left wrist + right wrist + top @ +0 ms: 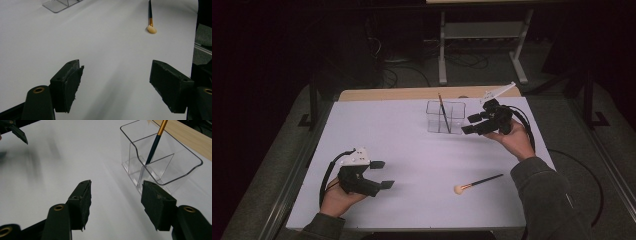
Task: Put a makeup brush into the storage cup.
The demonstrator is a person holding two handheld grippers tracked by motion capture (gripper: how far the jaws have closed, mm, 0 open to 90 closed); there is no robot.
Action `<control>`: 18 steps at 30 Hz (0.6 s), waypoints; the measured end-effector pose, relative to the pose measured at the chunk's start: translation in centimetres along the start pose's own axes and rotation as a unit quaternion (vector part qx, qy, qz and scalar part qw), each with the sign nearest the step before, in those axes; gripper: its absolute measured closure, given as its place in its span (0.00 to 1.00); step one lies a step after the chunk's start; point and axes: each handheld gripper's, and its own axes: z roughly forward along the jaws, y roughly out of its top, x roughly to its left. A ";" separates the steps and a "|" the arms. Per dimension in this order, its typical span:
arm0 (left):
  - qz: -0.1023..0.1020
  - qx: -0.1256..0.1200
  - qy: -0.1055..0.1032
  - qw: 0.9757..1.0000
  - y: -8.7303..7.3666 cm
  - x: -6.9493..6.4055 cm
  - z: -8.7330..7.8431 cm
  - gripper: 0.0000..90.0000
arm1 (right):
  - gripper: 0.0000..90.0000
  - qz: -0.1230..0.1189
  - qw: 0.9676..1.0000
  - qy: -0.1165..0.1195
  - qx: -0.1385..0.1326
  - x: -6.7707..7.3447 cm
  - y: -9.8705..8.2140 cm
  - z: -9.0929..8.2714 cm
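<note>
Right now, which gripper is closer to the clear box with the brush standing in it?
The right gripper. It hovers just beside the clear box, jaws open and empty. The left gripper sits far off, near the table's front left corner, also open.

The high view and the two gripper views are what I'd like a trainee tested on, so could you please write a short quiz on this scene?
1. True or false: a brush already stands in the clear holder.
2. Where does the second brush lie? A) inside the holder B) flat on the white table near the person's right forearm C) between the left tool's jaws
3. In a few words: how do the jaws of the left tool and the right tool stand?

Key
1. True; it leans tilted in one compartment.
2. B
3. Both stand apart with nothing between them; the right tool is beside the holder.
</note>
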 end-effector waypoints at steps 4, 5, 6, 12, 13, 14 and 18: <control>-0.004 0.000 0.000 1.000 -0.1 0.0 -0.1 0.27 | 0.45 -0.004 1.000 -0.001 -0.005 0.3 -0.2 -0.3; -0.005 -0.001 0.001 1.000 -0.1 0.0 -0.1 0.27 | 0.44 -0.003 1.000 0.000 -0.006 0.3 -0.3 -0.3; -0.003 -0.002 0.002 1.000 -0.1 0.0 -0.2 0.27 | 0.44 -0.004 1.000 0.000 -0.003 0.3 -0.4 -0.3; -0.002 -0.002 -0.001 1.000 0.1 -0.1 -0.1 0.27 | 0.44 -0.010 1.000 0.000 -0.003 0.8 -0.9 -0.7; 0.000 -0.001 -0.001 1.000 0.1 0.0 -0.1 0.27 | 0.44 -0.008 1.000 0.001 -0.003 0.9 -0.9 -0.7; 0.001 -0.001 -0.001 1.000 0.1 -0.1 -0.1 0.27 | 0.44 -0.010 1.000 0.002 -0.005 0.9 -1.0 -0.7; 0.000 -0.003 0.000 1.000 0.1 0.0 -0.2 0.27 | 0.44 -0.010 1.000 0.005 -0.002 1.3 -1.2 -0.6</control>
